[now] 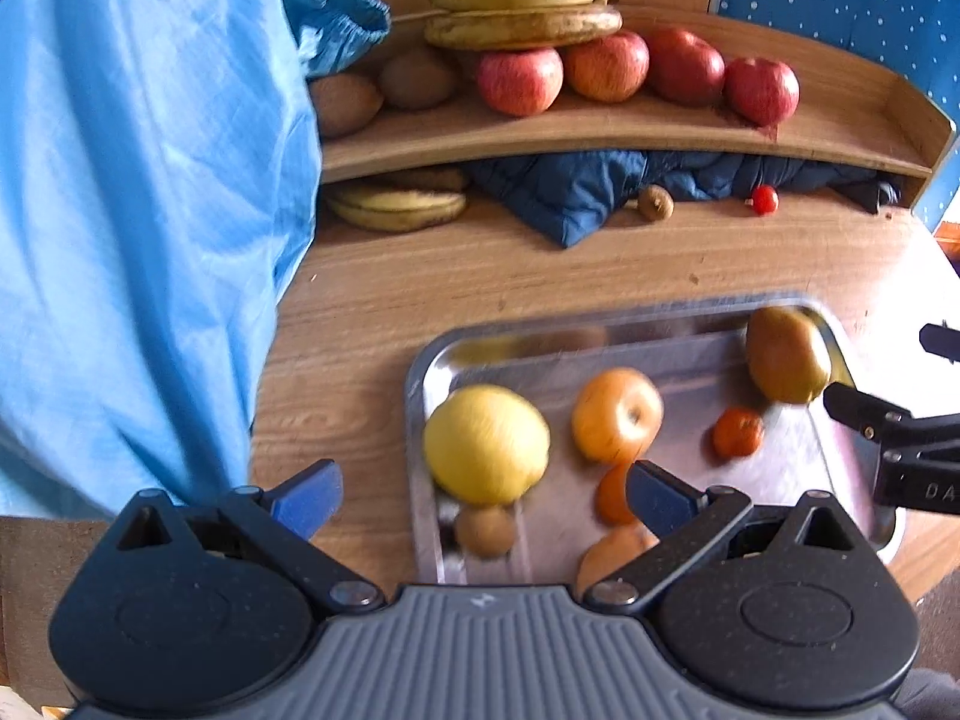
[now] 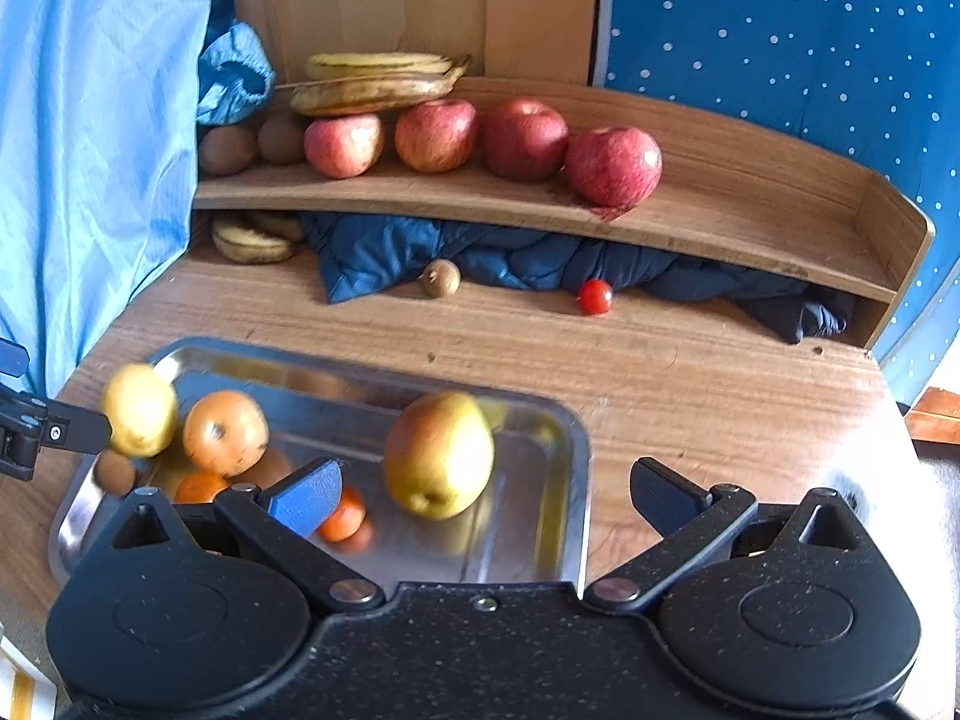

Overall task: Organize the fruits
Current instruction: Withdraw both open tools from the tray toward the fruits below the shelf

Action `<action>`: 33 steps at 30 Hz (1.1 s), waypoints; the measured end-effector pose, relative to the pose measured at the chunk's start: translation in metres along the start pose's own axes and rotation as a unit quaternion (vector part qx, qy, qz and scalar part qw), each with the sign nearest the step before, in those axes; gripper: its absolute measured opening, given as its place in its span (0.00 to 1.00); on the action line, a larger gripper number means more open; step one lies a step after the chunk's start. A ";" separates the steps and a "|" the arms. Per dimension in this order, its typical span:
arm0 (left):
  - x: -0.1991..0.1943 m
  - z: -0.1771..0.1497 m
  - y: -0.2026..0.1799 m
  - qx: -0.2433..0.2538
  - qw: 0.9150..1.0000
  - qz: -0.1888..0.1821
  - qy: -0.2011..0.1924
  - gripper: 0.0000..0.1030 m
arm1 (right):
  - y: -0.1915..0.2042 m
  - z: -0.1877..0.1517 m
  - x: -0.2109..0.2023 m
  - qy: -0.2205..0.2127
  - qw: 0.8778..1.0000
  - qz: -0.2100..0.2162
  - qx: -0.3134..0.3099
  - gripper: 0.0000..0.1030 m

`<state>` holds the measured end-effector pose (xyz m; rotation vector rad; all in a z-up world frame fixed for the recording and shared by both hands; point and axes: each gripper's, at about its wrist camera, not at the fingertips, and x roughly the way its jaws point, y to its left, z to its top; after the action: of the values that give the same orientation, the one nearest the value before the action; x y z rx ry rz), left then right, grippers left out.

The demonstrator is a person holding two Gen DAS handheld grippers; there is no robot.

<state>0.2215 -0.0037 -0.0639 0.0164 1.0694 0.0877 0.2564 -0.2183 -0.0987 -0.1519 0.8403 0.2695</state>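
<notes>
A steel tray [image 1: 690,324] [image 2: 564,420] on the wooden table holds a yellow fruit [image 1: 486,444] [image 2: 139,411], an orange apple-shaped fruit [image 1: 617,414] [image 2: 225,432], a green-yellow pear [image 1: 787,363] [image 2: 439,462], small tangerines [image 1: 738,433] [image 2: 343,519] and a kiwi [image 1: 485,531] [image 2: 114,473]. My left gripper [image 1: 483,495] hovers open over the tray's near left part, around the yellow fruit's near side. My right gripper [image 2: 483,495] stands open just in front of the pear. On the curved shelf [image 1: 600,132] [image 2: 720,228] lie red apples [image 1: 521,79] [image 2: 613,165], kiwis [image 1: 343,103] [image 2: 227,147] and bananas [image 1: 522,24] [image 2: 372,90].
Blue cloth [image 1: 132,210] [image 2: 90,150] hangs at the left. Under the shelf lie a dark blue quilted jacket [image 1: 600,192] [image 2: 540,264], bananas [image 1: 396,207] [image 2: 252,243], a small kiwi [image 1: 655,201] [image 2: 441,278] and a cherry tomato [image 1: 764,200] [image 2: 594,297]. A starry blue panel [image 2: 780,30] stands at the right.
</notes>
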 end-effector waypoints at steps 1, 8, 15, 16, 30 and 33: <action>0.001 0.003 -0.003 -0.002 1.000 0.000 -0.001 0.99 | -0.003 0.001 0.002 0.000 1.000 -0.001 0.001 0.99; 0.016 0.029 -0.025 -0.007 1.000 0.016 -0.004 0.99 | -0.019 0.012 0.022 0.003 1.000 0.002 0.008 0.99; 0.036 0.055 -0.045 -0.002 1.000 0.017 -0.005 0.99 | -0.031 0.019 0.041 0.001 1.000 0.005 0.012 0.99; 0.040 0.058 -0.048 -0.003 1.000 0.023 -0.004 0.99 | -0.033 0.020 0.043 0.001 1.000 0.004 0.010 0.99; 0.077 0.097 -0.095 0.008 0.999 0.044 0.015 0.99 | -0.079 0.035 0.086 0.007 1.000 0.003 -0.004 0.99; 0.085 0.104 -0.099 0.006 0.999 0.044 0.024 0.99 | -0.085 0.042 0.098 0.008 1.000 0.006 -0.007 0.99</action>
<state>0.3601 -0.0925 -0.0941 0.0724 1.1180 0.1624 0.3735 -0.2719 -0.1425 -0.1627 0.8554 0.2859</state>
